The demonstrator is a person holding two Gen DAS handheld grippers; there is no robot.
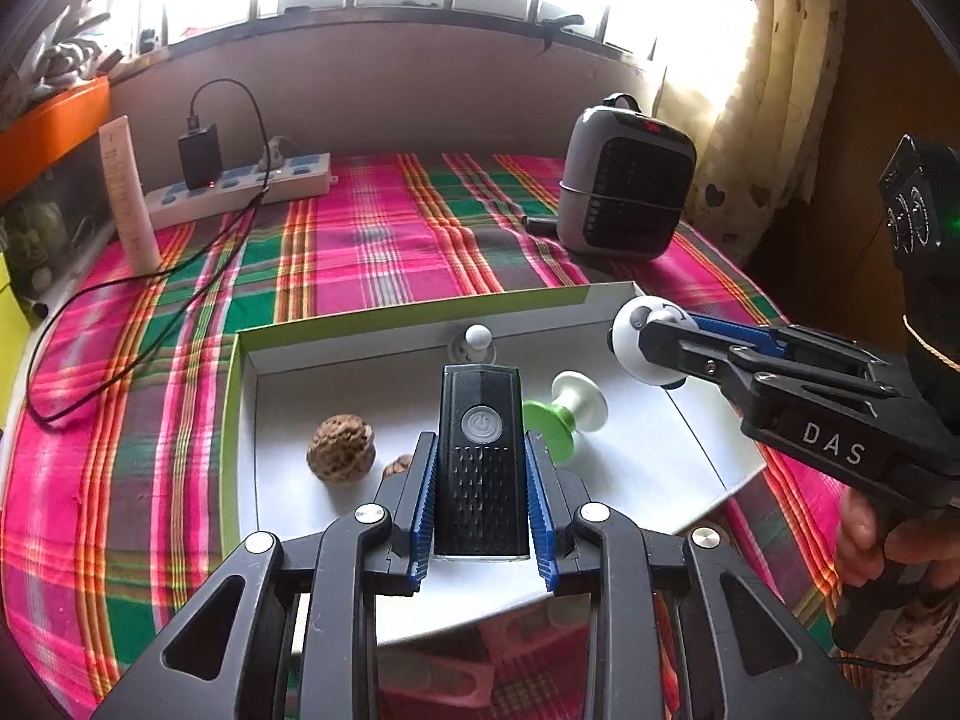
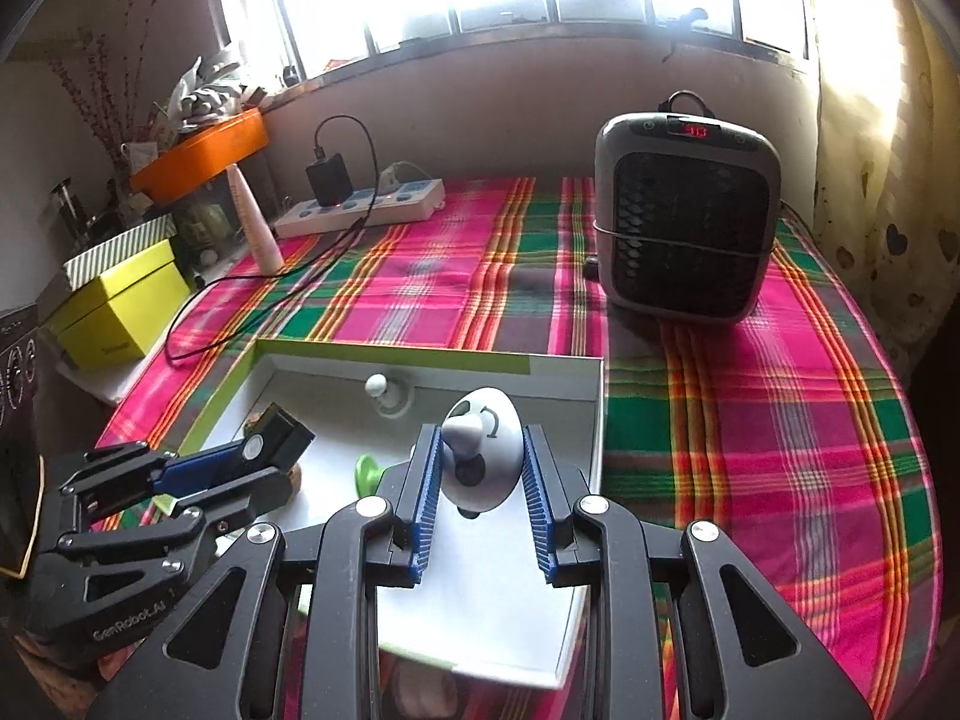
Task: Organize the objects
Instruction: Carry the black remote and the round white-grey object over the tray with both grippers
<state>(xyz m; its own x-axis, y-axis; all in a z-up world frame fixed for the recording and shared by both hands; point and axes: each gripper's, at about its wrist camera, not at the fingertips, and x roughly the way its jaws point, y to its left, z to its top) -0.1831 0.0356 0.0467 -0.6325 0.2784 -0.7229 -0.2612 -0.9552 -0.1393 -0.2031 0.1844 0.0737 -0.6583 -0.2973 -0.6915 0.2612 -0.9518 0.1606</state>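
Observation:
My left gripper (image 1: 480, 450) is shut on a black rectangular light with a round power button (image 1: 478, 450), held over the white box (image 1: 708, 468). It also shows in the right wrist view (image 2: 273, 441). My right gripper (image 2: 480, 456) is shut on a white egg-shaped panda toy (image 2: 483, 456), held over the box's right side; the toy also shows in the left wrist view (image 1: 645, 339). Inside the box lie a large walnut (image 1: 341, 449), a smaller walnut (image 1: 398, 467), a green-and-white spool (image 1: 561, 414) and a small white knob toy (image 1: 477, 341).
The box sits on a pink-and-green plaid cloth (image 1: 384, 252). A grey heater (image 2: 687, 216) stands at the back right. A power strip with a black charger (image 2: 360, 204) and a trailing cable lie at the back left, beside a white tube (image 1: 129, 195). A yellow box (image 2: 120, 306) stands at the left.

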